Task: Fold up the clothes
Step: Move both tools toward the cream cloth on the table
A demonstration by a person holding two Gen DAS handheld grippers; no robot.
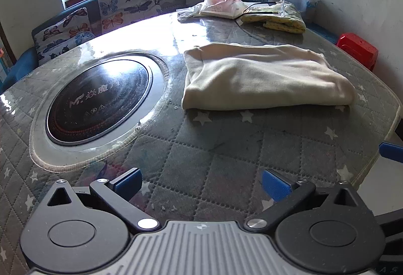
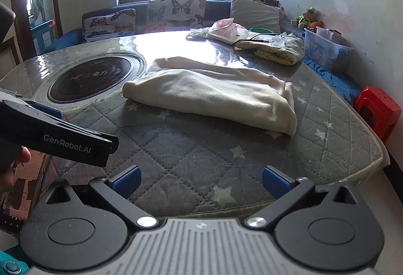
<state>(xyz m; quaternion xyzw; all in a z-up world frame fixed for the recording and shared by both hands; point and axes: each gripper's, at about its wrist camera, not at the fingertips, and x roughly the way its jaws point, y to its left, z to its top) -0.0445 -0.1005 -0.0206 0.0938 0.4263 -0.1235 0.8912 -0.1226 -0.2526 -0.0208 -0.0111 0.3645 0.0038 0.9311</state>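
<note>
A cream garment (image 1: 264, 78) lies folded into a thick rectangle on the grey quilted table cover (image 1: 214, 149). It also shows in the right wrist view (image 2: 214, 93), ahead of me. My left gripper (image 1: 201, 185) is open and empty, held over the cover a short way in front of the garment. My right gripper (image 2: 201, 183) is open and empty near the table's front edge, also short of the garment. The left gripper's body (image 2: 58, 133) shows at the left of the right wrist view.
A round black induction hob (image 1: 98, 98) is set into the table left of the garment. A folded yellow cloth (image 1: 279, 18) and plastic bags (image 1: 219, 6) lie at the far side. A red stool (image 1: 357, 48) stands at the right. A sofa with butterfly cushions (image 1: 126, 2) is behind.
</note>
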